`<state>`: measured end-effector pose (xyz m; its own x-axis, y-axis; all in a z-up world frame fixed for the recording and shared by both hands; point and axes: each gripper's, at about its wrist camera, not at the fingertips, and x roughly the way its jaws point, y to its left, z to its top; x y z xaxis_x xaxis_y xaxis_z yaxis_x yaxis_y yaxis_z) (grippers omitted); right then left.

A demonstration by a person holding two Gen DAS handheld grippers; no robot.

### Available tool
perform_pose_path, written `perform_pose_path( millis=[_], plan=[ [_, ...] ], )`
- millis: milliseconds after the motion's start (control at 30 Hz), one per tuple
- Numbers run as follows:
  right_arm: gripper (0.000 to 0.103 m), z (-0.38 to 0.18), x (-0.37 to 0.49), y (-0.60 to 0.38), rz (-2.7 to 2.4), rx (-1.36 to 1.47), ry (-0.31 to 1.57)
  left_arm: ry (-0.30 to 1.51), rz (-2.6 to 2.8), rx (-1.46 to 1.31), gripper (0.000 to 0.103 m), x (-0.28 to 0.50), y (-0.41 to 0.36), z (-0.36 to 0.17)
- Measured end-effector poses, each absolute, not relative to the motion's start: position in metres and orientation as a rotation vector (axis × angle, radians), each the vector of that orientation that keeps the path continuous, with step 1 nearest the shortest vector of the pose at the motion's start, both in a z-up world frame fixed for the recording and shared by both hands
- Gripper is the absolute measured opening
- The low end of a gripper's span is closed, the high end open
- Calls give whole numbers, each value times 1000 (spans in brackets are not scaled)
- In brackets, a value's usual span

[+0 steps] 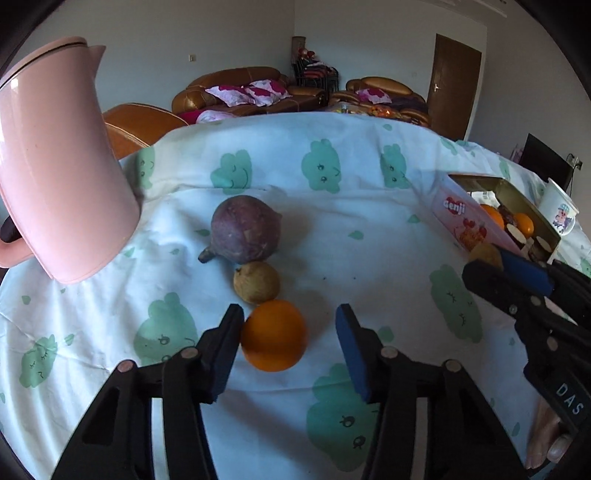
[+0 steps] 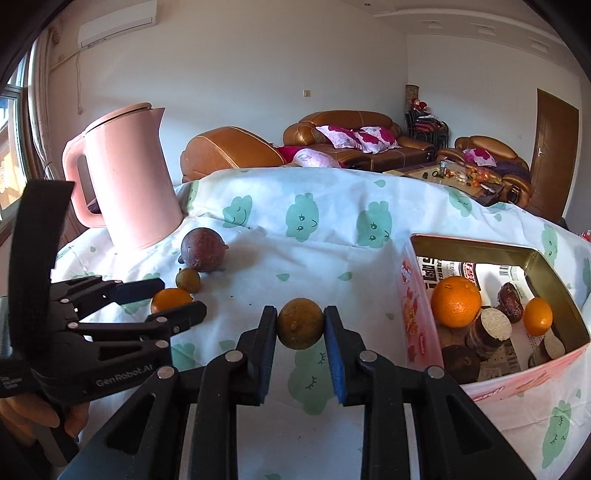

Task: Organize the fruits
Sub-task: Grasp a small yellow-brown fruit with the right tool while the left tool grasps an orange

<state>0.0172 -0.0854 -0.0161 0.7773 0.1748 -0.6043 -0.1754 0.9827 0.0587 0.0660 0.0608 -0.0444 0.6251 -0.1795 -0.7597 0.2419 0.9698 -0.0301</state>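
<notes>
Window (image 2: 14, 122) and air conditioner (image 2: 116, 26), right wrist only

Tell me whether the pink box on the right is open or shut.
Open. The box has no lid on it, and its inside shows: two oranges and some dark brown pieces on printed paper.

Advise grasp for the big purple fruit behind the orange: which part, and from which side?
Grip the purple fruit across its round body, not the stub at its lower left. Come from above with jaws spread sideways: the small brown fruit touches its near side, and the pink kettle crowds the left. The left gripper looks nearest, with jaws still open around the orange.
</notes>
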Motion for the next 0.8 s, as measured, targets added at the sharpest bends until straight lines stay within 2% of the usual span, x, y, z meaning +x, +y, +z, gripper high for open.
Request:
perform_pose_path(
  millis=[33, 67, 133, 300, 567, 800],
  plan=[
    [28, -16, 18, -86, 193, 2, 657, 875, -243, 52, 40, 69, 67, -46],
    [28, -16, 18, -85, 197, 3, 659, 884, -244, 18, 36, 71, 73, -47],
    [28, -17, 18, -83, 201, -1, 659, 880, -266, -47, 35, 70, 83, -47],
    [28, -18, 17, -84, 204, 15, 655, 833, -231, -84, 34, 63, 91, -43],
    [28, 5, -1, -94, 307, 102, 524, 583, -136, -151, 34, 36, 102, -15],
    [28, 21, -9, -109, 292, 106, 444, 527, -105, -145, 34, 26, 94, -7]
  ],
)
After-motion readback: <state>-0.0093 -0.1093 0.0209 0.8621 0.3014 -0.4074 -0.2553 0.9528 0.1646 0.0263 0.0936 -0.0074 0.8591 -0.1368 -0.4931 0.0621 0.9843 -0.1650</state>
